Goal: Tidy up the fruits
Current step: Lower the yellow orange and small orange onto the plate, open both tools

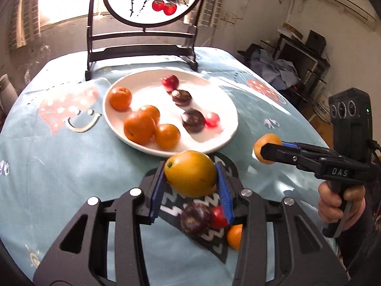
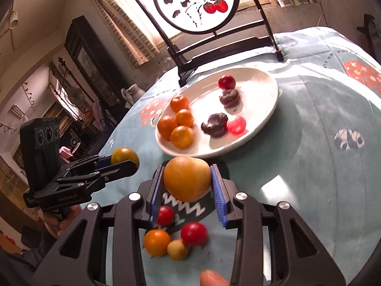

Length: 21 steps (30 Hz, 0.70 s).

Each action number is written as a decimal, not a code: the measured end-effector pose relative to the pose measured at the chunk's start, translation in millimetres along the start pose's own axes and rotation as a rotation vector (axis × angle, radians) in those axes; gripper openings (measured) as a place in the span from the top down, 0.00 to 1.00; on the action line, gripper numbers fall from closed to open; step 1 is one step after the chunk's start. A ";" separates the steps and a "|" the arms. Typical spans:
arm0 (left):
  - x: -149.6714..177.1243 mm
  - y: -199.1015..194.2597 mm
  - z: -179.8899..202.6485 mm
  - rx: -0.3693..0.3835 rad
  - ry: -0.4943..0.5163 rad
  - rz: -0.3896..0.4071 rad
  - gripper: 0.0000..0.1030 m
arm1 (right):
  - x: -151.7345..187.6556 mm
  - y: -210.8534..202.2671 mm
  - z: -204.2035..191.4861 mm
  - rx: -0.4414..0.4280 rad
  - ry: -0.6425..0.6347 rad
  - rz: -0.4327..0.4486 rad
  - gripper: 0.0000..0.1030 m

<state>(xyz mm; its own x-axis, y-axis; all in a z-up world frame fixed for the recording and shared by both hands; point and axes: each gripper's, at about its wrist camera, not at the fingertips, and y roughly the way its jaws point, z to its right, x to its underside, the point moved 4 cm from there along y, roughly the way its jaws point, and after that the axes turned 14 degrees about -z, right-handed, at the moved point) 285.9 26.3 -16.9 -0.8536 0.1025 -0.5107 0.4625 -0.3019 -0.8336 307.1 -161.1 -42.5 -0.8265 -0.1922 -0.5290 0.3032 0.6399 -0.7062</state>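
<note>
My left gripper [image 1: 191, 177] is shut on a yellow-orange fruit [image 1: 190, 174], held above the table just short of the white plate [image 1: 228, 133]. My right gripper [image 2: 187, 180] is shut on a second yellow-orange fruit [image 2: 187, 178], also near the plate [image 2: 262, 124]. The plate holds several oranges [image 1: 139, 126], two dark purple fruits [image 1: 193, 120] and two red fruits [image 1: 170, 82]. Each gripper shows in the other's view: the right one [image 1: 268, 152], the left one [image 2: 125, 159].
Loose fruits lie on a dark patterned mat [image 1: 214, 243] below the grippers: a purple one [image 1: 195, 218], red ones [image 2: 193, 233], an orange [image 2: 157, 242], a small yellow one [image 2: 177, 249]. A black-framed round painted screen [image 1: 142, 45] stands behind the plate.
</note>
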 end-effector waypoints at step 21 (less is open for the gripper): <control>-89.0 44.1 -29.0 -0.174 -0.148 0.093 0.12 | -85.8 53.8 40.1 0.188 0.009 0.088 0.42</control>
<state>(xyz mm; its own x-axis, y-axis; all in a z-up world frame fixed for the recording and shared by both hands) 389.2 31.4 -14.3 -0.8253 -0.0619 -0.5614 0.5642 -0.1347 -0.8146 413.3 -140.0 -54.0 -0.7970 -0.1351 -0.5887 0.4565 0.5036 -0.7335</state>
